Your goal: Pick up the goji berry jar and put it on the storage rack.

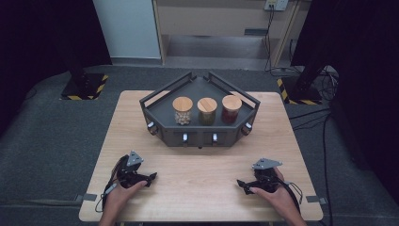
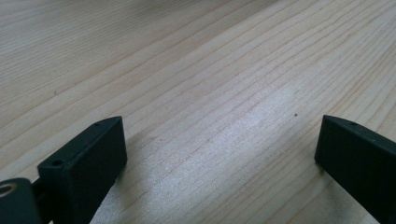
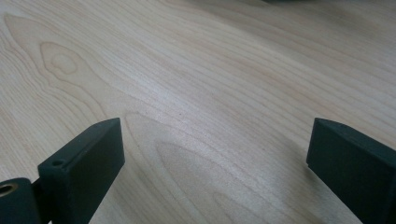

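Note:
A dark grey angular tray [image 1: 160, 123] stands at the middle back of the wooden table [image 1: 197, 169]. Three glass jars with wooden lids stand in it in a row: one with pale round pieces [image 1: 182, 110], one with greenish-brown contents [image 1: 207, 111], one with dark red contents [image 1: 231, 108]. My left gripper [image 1: 152, 177] rests low at the near left of the table, pointing inward; in the left gripper view [image 2: 219, 154] its jaws stand wide apart over bare wood. My right gripper [image 1: 241, 184] sits low at the near right, jaws also wide apart in the right gripper view [image 3: 215, 154], nothing between them.
The tray has small white-tipped knobs [image 1: 185, 138] along its front wall. A broad stretch of bare wood lies between the tray and the grippers. Around the table are grey carpet, stand bases with yellow-black tape [image 1: 84, 87] and cables [image 1: 324, 141] on the right.

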A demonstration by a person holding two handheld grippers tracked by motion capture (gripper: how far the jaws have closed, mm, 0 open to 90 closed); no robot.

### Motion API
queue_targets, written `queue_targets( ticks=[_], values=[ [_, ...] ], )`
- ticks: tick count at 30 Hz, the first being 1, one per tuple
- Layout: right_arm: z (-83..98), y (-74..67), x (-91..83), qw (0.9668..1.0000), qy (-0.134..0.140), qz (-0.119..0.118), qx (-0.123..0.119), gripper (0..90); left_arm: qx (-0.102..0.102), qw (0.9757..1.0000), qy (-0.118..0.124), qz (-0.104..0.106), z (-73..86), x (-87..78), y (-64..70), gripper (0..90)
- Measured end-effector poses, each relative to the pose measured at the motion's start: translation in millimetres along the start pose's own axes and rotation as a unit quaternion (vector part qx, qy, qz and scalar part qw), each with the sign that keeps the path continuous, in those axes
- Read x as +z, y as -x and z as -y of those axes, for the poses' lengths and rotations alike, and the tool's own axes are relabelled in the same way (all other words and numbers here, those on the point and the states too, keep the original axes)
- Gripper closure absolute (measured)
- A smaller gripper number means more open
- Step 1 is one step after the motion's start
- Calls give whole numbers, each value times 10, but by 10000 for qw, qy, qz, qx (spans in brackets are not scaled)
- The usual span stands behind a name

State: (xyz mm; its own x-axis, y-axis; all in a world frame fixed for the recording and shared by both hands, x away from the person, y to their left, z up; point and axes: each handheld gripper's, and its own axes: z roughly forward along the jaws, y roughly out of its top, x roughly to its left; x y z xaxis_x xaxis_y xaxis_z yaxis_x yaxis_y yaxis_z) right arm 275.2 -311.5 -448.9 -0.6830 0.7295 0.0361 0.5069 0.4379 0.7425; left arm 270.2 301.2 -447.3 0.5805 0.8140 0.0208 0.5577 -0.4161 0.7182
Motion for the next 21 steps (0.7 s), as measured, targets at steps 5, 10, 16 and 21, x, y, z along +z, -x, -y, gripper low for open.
queue_targets(
  ticks=[5,10,16,21],
  values=[
    [35,-42,39,10000,-25,33,-89,36,1,10000,1,-1,0,0,0,10],
    [16,-87,51,9998,-73,106,-157,24,2,10000,0,0,0,0,0,10],
    [19,-99,50,9998,-75,130,-133,24,2,10000,1,-1,1,0,0,10],
    [22,-106,49,9998,-70,143,-120,22,3,10000,1,-3,1,0,2,10]
  ],
)
